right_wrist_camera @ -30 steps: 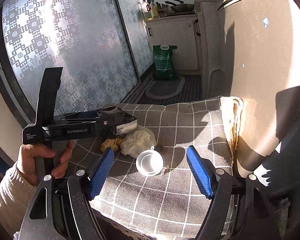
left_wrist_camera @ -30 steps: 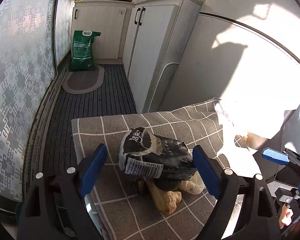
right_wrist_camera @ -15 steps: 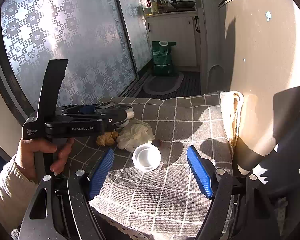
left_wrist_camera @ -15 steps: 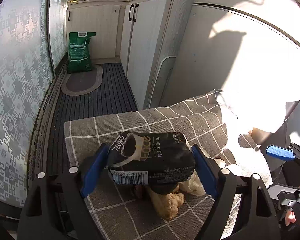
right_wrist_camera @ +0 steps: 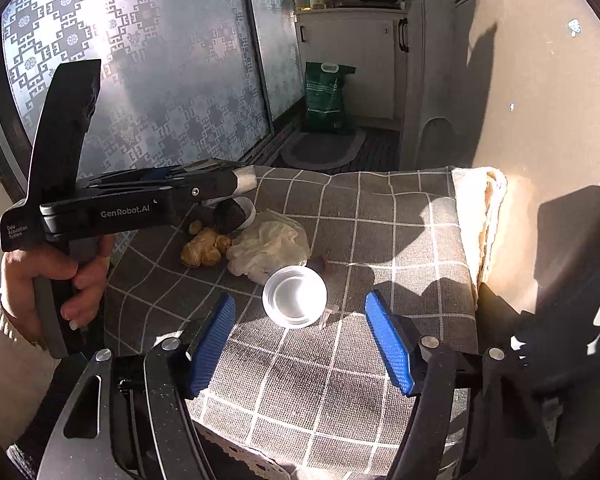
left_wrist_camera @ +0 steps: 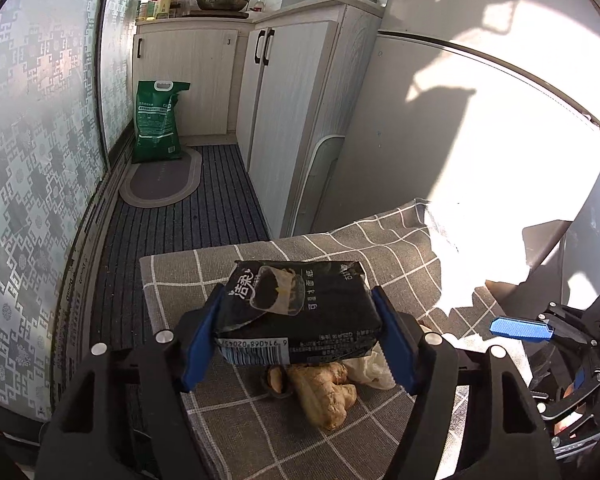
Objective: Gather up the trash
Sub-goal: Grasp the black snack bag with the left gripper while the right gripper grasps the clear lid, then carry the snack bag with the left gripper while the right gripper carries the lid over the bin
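A black snack packet [left_wrist_camera: 296,304] hangs above the checked tablecloth [left_wrist_camera: 380,248], and my left gripper [left_wrist_camera: 298,332] is closing on it, both blue pads pressed to its ends. Under it lie a piece of ginger [left_wrist_camera: 324,396] and a crumpled pale wrapper [left_wrist_camera: 370,366]. In the right wrist view a white cup [right_wrist_camera: 295,296] stands upright on the cloth. My right gripper [right_wrist_camera: 301,308] hovers over it with jaws closing, the cup between the tips but untouched. The ginger [right_wrist_camera: 204,250] and wrapper [right_wrist_camera: 268,250] lie just beyond the cup.
A hand [right_wrist_camera: 52,280] holds the left gripper's handle at the table's left edge. A small dark scrap [right_wrist_camera: 320,262] lies behind the cup. Beyond the table are a striped floor, an oval mat [left_wrist_camera: 160,184], a green sack [left_wrist_camera: 156,120] and pale cabinets [left_wrist_camera: 300,100].
The left jaws have closed onto the black packet and raised it off the ginger and wrapper. The right jaws have narrowed around the white cup.
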The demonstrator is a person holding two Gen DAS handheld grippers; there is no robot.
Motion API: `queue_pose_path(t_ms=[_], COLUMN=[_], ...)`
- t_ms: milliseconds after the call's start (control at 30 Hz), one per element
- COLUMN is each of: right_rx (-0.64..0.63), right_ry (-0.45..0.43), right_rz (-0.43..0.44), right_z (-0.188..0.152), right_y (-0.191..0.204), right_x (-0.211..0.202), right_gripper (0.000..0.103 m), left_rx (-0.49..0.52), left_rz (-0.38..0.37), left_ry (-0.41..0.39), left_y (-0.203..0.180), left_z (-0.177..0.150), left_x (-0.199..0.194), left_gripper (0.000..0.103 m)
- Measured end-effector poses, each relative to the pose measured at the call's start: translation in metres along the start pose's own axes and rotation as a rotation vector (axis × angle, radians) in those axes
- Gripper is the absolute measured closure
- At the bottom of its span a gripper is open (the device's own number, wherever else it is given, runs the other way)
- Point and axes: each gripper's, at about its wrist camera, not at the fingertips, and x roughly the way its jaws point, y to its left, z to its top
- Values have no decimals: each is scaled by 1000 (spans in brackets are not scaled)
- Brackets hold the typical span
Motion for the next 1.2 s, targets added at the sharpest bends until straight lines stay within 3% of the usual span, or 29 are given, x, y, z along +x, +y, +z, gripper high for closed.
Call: queue_pose_path(t_ms=[567, 833, 1200], right_rx=[-56, -76, -125], right_ry=[88, 75, -8], right_rz=[-96, -154, -94], right_z=[6, 16, 40], right_y=[16, 28, 74], right_x=[33, 31, 15], right_gripper=[63, 63, 63], left_rx=[0, -16, -49], left_rz=[-15, -8, 62], left_ry=[-70, -82, -99], left_y=[15, 33, 76], left_z=[-7, -17, -36], left_x=[-44, -68, -104], left_gripper=[30, 30, 30])
